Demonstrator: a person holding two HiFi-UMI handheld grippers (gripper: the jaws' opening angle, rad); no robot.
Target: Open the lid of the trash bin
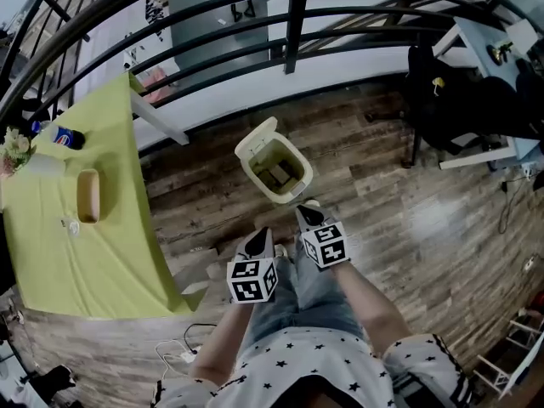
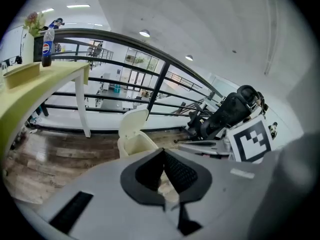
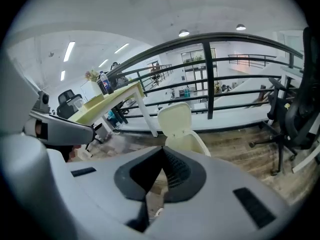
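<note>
Lid [image 1: 257,138] upright, trash bin [image 1: 291,197] at 12 o'clock (opening seemingly done). Left gripper [image 1: 260,233] and right gripper [image 1: 308,213]: jaws together, empty. Next: withdraw.

No word or number could be read anywhere. A round red, white and blue emblem was seen on the blue label of the bottle [image 2: 46,46] that stood on the green desk [image 2: 45,84], but no lettering on it could be made out. Black-and-white square markers [image 1: 252,280] were carried by the left claw [image 1: 257,238] and the right claw [image 1: 308,214]; only patterns were shown there, not characters.
</note>
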